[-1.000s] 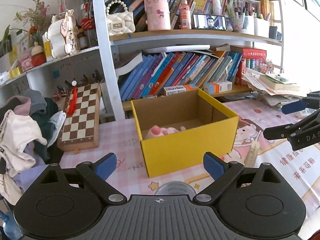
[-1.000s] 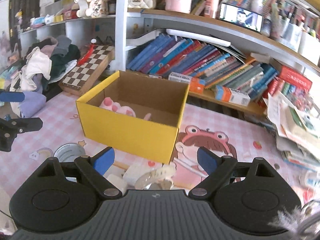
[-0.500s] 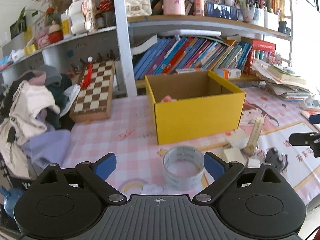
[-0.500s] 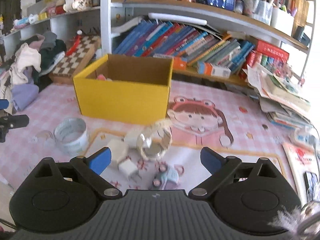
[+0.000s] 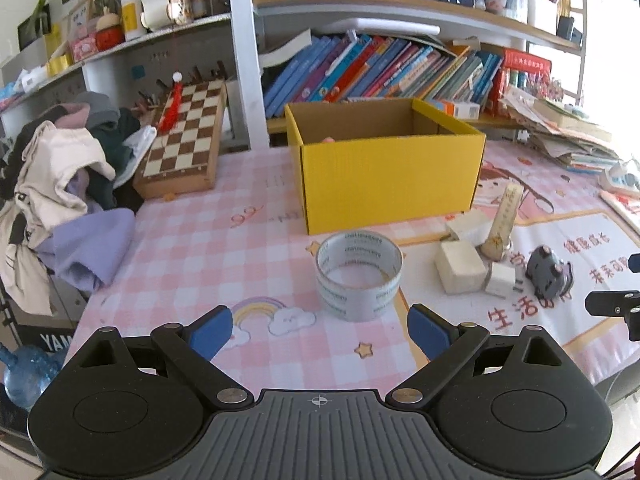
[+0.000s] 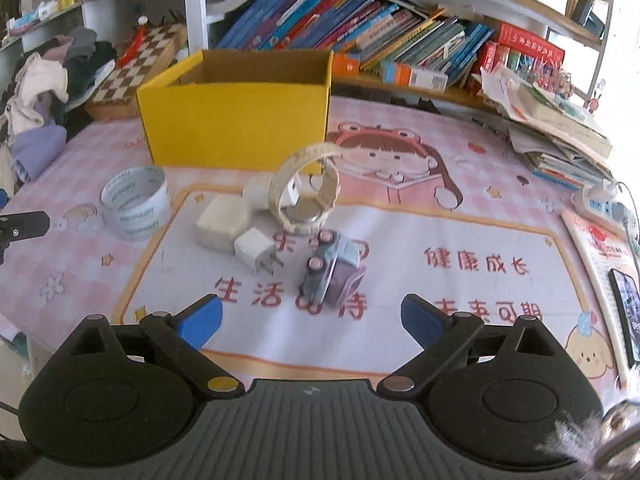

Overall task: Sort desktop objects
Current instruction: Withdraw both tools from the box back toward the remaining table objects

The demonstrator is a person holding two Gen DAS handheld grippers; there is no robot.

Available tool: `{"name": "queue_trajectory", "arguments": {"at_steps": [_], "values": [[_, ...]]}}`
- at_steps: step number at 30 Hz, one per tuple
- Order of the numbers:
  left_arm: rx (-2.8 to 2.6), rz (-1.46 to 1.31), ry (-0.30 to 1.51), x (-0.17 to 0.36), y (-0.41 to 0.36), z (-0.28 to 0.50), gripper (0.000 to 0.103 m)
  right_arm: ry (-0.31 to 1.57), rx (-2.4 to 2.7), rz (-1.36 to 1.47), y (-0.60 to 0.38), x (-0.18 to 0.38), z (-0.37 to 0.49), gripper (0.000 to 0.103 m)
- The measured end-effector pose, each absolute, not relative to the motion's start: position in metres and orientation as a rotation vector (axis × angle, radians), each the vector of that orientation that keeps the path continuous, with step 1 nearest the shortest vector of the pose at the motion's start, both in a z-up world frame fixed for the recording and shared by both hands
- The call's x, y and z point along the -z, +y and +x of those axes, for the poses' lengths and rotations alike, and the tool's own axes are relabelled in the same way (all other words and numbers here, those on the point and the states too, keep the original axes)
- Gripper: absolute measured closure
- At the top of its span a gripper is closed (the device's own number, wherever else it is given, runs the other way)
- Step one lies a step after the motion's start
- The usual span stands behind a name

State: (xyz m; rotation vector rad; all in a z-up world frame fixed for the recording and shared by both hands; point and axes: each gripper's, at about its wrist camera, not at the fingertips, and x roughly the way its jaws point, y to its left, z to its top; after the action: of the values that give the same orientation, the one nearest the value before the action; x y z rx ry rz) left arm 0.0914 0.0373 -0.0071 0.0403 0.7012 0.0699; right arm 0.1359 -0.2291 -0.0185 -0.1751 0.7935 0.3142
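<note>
A yellow cardboard box (image 5: 386,176) stands open on the pink desk mat; it also shows in the right wrist view (image 6: 236,120). In front of it lie a roll of clear tape (image 5: 358,276) (image 6: 134,208), a cream wristwatch (image 6: 306,192) standing on edge, white charger blocks (image 6: 220,224), a white plug adapter (image 6: 256,254) and a small grey-blue toy car (image 6: 332,272) (image 5: 548,272). My left gripper (image 5: 320,332) is open and empty, just short of the tape roll. My right gripper (image 6: 312,320) is open and empty, just short of the toy car.
A chessboard box (image 5: 184,144) and a pile of clothes (image 5: 60,184) lie at the left. Bookshelves (image 5: 380,68) stand behind the box. Stacked papers (image 6: 560,132), a power strip (image 6: 604,204) and a phone (image 6: 628,312) lie at the right.
Both grippers have pulled back from the yellow box and lowered toward the desk. The tape roll, watch, chargers and toy car have come into full view in front of them.
</note>
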Motion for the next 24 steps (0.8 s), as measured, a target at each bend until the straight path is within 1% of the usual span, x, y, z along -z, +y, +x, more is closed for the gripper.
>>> {"name": "queue_trajectory", "arguments": {"at_steps": [11,15,16,18,24], "values": [[-0.033,0.053,0.743,0.019,0.026,0.092,0.007,0.900,-0.331,-0.170,-0.225,0.037,0.139,0.007],[-0.024,0.059,0.746,0.021,0.022,0.094,0.007,0.892,-0.322,-0.179,-0.225,0.037,0.139,0.011],[-0.022,0.060,0.747,0.021,0.021,0.095,0.007,0.888,-0.320,-0.178,-0.226,0.036,0.140,0.013],[-0.022,0.061,0.741,0.020,0.021,0.097,0.007,0.885,-0.315,-0.175,-0.227,0.035,0.143,0.020],[-0.035,0.071,0.734,0.018,0.020,0.108,0.007,0.890,-0.313,-0.171,-0.227,0.035,0.155,0.021]]}}
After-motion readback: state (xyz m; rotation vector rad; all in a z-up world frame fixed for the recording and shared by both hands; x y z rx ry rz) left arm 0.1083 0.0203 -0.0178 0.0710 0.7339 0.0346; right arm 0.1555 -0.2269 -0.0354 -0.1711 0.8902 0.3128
